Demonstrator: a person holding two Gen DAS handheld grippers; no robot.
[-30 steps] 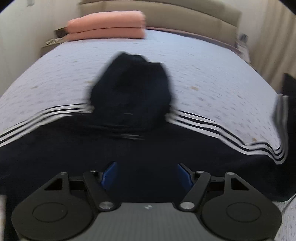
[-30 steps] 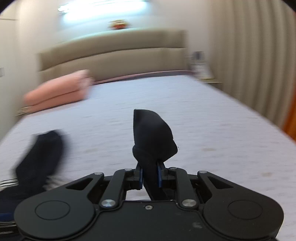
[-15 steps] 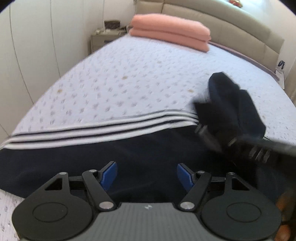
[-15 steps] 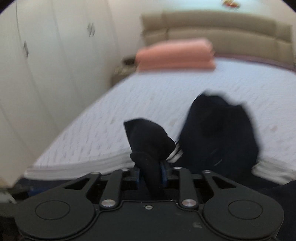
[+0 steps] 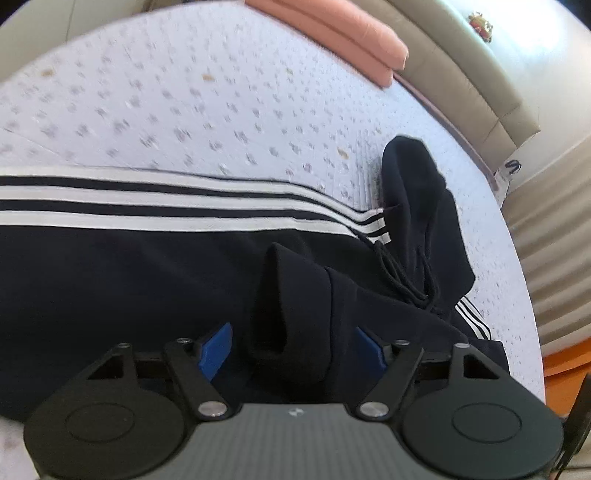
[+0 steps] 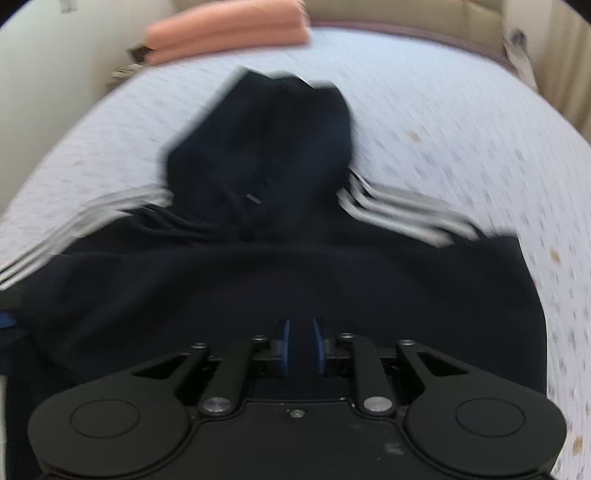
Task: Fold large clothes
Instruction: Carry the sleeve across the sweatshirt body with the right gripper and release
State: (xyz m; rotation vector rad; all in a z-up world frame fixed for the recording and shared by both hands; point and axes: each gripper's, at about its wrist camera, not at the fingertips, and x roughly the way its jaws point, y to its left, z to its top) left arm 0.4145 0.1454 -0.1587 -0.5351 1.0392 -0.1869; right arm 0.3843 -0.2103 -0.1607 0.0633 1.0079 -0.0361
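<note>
**Ana:** Navy fleece everywhere! On the left, the left gripper (image 5: 291,345) sits wide open, blue pads (image 5: 216,347) well apart, and a folded sleeve cuff (image 5: 291,310) now stands up between them, though I can't say either pad touches it. Half a second ago that gap held only flat cloth.

**Ben:** So the right side has carried the sleeve across onto the body of the hoodie (image 5: 129,280), which lies spread on the dotted bed sheet (image 5: 184,92). That's the first fold landing, I'd say.

**Ana:** Hood (image 5: 417,206) ahead and right of the left claw, white stripes (image 5: 166,206) running off ahead-left.

**Ben:** Over to the right gripper (image 6: 301,347): the cuff it pinched a moment ago is gone. Fingers nearly together, a narrow slot between, nothing visibly in it; dark cloth directly below, hood (image 6: 266,147) straight ahead. Blurry, so it's moving.

**Ana:** Pink blanket (image 6: 229,31) beyond, uninvolved.
</note>
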